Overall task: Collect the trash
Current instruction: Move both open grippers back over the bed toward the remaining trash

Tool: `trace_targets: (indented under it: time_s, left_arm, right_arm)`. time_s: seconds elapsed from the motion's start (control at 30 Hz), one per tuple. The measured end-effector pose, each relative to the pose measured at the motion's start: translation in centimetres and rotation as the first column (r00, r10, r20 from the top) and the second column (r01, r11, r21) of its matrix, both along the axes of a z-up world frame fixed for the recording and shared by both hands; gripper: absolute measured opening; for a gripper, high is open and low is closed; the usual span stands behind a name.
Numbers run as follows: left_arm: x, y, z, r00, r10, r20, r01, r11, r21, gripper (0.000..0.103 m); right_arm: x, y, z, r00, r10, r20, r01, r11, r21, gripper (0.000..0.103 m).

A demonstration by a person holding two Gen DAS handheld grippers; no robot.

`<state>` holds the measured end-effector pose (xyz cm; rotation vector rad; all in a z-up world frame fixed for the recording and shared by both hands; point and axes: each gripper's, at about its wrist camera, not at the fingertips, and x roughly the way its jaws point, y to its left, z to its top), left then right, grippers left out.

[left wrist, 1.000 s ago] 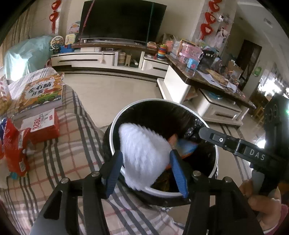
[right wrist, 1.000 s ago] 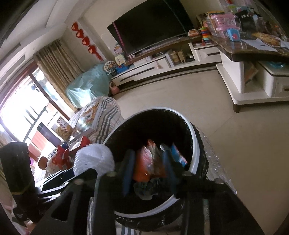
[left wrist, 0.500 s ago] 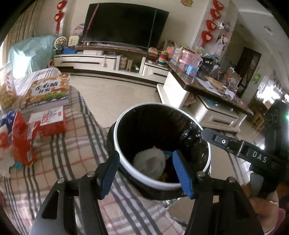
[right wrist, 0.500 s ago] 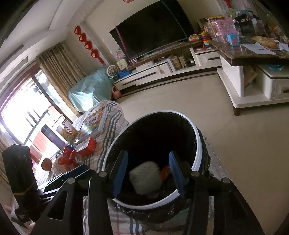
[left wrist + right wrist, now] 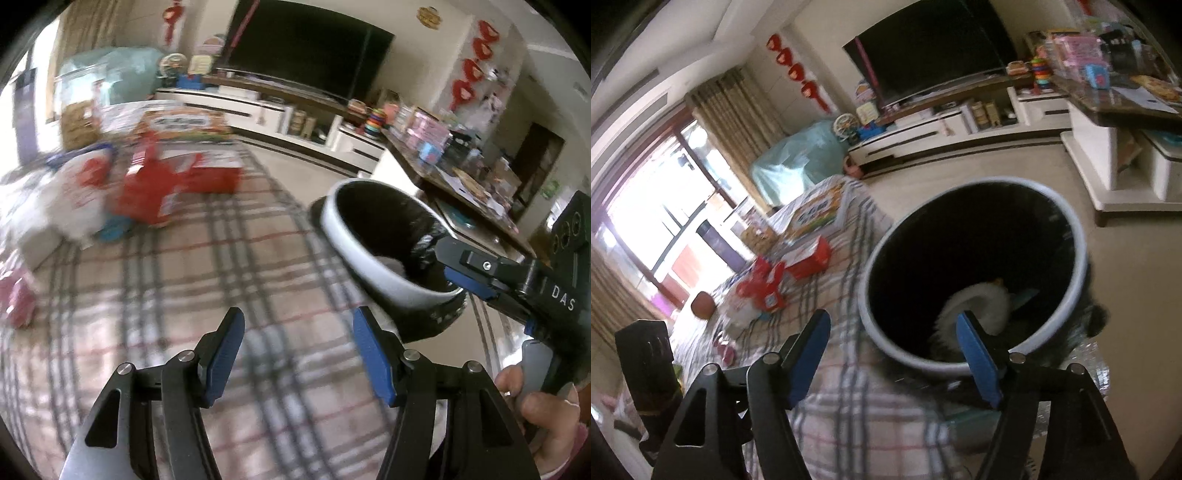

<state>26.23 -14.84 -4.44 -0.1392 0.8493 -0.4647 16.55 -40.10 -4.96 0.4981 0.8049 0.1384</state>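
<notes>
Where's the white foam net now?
The white foam net lies inside the black-lined trash bin, low against its near wall in the right wrist view, beside the plaid-covered table.

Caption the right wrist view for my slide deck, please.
Right gripper, jaws opening and empty, above the plaid cloth beside the bin holding a white wad.

Both wrist cameras look forward and downward from close range; the 2 views share the plaid cloth [image 5: 258, 258], trash bin [image 5: 1067, 236] and television [image 5: 306, 48].
</notes>
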Motion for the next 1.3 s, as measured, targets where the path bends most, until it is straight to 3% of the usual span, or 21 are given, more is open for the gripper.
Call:
trace_targets:
  time_s: [0.13, 0.2, 0.5, 0.93, 1.3]
  left_arm:
    - [-1.7, 3.4, 0.3, 0.998, 0.069, 0.001, -0.069, 0.998, -0.008, 0.061]
    - [-2.2, 4.8, 0.5, 0.995, 0.102, 0.001, -0.102, 0.995, -0.009, 0.062]
    - [-5.0, 11.1, 0.6, 0.971, 0.24, -0.022, -0.241, 0.97, -0.03, 0.062]
    - [-6.7, 14.1, 1.3, 0.931, 0.363, -0.043, -0.365, 0.93, -0.035, 0.066]
    - [-4.2, 16.3, 1.5, 0.909, 0.412, -0.06, -0.414, 0.91, -0.019, 0.069]
  right_arm:
    - [0.1, 2.7, -0.1, 0.998, 0.056, 0.001, -0.056, 0.998, 0.005, 0.08]
    - [0.2, 4.0, -0.1, 0.996, 0.084, 0.005, -0.084, 0.996, 0.006, 0.088]
    - [0.9, 8.8, -0.7, 0.987, 0.161, -0.009, -0.161, 0.987, 0.026, 0.089]
    - [2.8, 13.9, -1.5, 0.975, 0.219, -0.019, -0.219, 0.975, 0.03, 0.089]
    - [6.0, 15.8, -1.6, 0.971, 0.238, -0.019, -0.238, 0.971, 0.029, 0.089]
